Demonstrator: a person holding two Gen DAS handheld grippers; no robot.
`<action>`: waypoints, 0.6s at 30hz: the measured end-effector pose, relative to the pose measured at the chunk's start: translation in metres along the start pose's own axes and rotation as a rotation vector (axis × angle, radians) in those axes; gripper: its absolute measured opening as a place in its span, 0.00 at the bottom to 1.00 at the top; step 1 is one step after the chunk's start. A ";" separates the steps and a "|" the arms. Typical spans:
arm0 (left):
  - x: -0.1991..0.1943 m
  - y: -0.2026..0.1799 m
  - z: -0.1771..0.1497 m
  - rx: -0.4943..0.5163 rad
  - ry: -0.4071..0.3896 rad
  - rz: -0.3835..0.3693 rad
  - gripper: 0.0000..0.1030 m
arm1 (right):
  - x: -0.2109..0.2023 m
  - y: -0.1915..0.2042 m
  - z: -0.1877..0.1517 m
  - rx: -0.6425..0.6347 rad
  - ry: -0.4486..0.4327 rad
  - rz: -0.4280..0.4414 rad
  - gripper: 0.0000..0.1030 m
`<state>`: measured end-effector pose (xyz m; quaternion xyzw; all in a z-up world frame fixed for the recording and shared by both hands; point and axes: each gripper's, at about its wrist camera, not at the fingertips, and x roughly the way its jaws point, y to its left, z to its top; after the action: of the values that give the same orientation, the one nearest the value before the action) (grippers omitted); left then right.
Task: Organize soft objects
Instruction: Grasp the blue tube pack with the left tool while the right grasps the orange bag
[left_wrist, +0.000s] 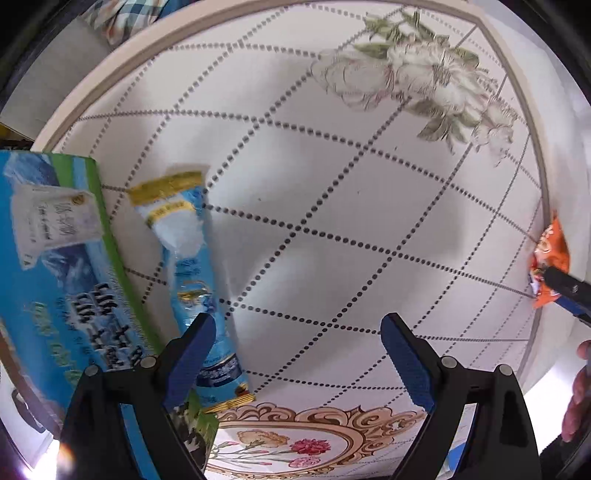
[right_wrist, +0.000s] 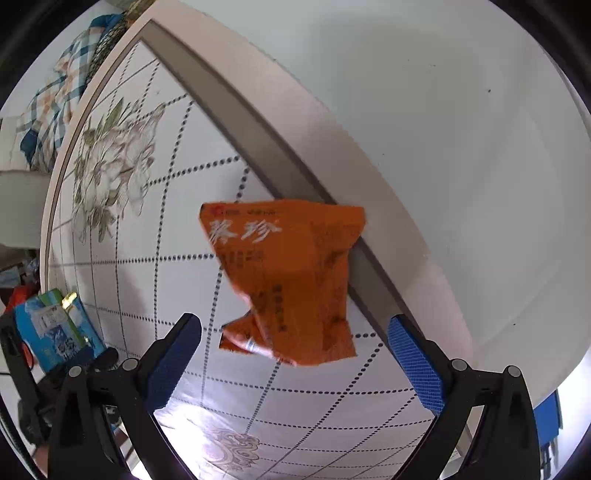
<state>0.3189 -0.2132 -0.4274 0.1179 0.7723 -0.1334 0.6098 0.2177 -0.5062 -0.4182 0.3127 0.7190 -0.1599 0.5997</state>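
While the left gripper (left_wrist: 297, 354) is hanging over the patterned table (left_wrist: 332, 206) with its jaws spread and nothing between them, a blue sachet (left_wrist: 188, 266) is lying just beside its left finger, against a blue-green box (left_wrist: 55, 258). The right gripper (right_wrist: 295, 354) is also standing released (pads apart) around the crumpled orange packet (right_wrist: 291, 273), which is resting at the table's border.

Each gripper, the left gripper (left_wrist: 297, 354) and the right gripper (right_wrist: 295, 356), has two black, wedge-shaped fingers (left_wrist: 184, 369) faced with textured blue pads. Round grey rivet heads sit on the black linkage arms behind the fingers (right_wrist: 168, 365).
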 end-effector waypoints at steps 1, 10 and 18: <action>-0.005 0.004 0.003 0.003 -0.004 0.028 0.89 | -0.002 0.002 -0.002 -0.011 -0.007 -0.005 1.00; 0.039 -0.003 0.014 0.194 0.165 0.293 0.89 | 0.001 0.019 -0.011 -0.048 -0.022 -0.020 1.00; 0.050 0.019 0.013 0.048 0.134 0.131 0.70 | 0.005 0.022 -0.017 -0.057 -0.022 -0.019 1.00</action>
<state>0.3259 -0.1986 -0.4802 0.1913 0.7986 -0.1037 0.5612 0.2179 -0.4780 -0.4162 0.2867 0.7196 -0.1486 0.6148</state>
